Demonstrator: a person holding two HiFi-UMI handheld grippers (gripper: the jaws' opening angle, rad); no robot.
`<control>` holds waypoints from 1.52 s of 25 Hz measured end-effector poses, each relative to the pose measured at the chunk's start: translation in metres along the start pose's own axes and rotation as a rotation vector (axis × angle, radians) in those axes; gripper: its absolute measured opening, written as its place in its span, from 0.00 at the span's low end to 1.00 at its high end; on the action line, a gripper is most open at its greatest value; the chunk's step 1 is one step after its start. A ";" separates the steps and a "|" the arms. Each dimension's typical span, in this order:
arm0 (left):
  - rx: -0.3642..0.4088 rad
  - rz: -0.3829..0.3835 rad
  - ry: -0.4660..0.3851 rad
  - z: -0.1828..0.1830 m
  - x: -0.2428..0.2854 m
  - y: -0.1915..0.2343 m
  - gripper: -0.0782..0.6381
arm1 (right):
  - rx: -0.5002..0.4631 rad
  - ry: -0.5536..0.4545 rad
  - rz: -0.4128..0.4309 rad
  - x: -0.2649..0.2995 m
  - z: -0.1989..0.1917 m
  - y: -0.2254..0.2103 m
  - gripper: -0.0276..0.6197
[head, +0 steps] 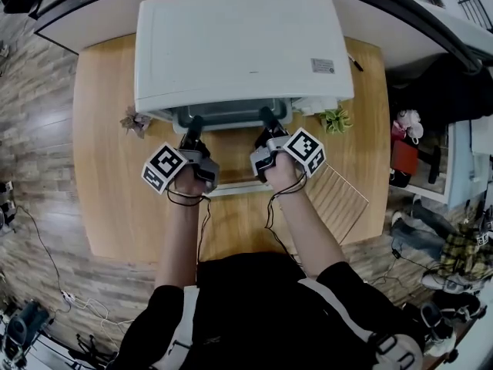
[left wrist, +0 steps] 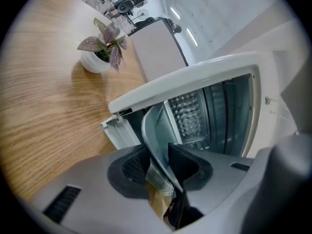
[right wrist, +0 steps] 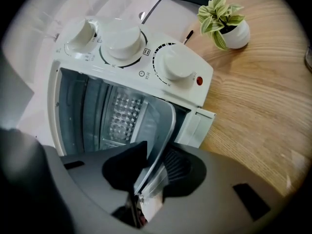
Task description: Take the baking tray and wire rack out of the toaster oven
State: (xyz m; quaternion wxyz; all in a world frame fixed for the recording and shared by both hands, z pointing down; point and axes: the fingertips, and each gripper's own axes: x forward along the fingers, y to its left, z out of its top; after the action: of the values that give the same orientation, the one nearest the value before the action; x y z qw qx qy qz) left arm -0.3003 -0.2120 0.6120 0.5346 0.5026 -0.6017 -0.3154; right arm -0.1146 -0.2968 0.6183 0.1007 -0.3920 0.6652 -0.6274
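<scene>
- Right now we have both claws on the front rim of the baking tray, which sticks partway out of the open toaster oven.
- Our left claw is clamped on that rim near the tray's left corner, with a dark pad pressed on either side of the thin metal edge.
- Our right claw pinches the same rim toward the right corner in the same way.
- We see the back of the tray sitting inside the oven cavity, roughly level.
- We find the wire rack outside the oven, lying flat on the table just beside our right forearm.
- Our pink-leaved plant stands at the oven's front left corner and a green plant at its front right.
- We count three white dials on the oven's panel in the right gripper view.
</scene>
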 end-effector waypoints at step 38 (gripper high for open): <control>0.006 0.063 0.011 -0.052 -0.078 0.014 0.29 | 0.006 0.092 -0.020 -0.079 -0.039 -0.022 0.20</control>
State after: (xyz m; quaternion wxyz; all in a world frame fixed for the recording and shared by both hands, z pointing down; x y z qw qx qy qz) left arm -0.2601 -0.1266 0.6110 0.5461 0.4866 -0.6153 -0.2938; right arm -0.0775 -0.2144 0.6177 0.0651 -0.3690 0.6633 -0.6478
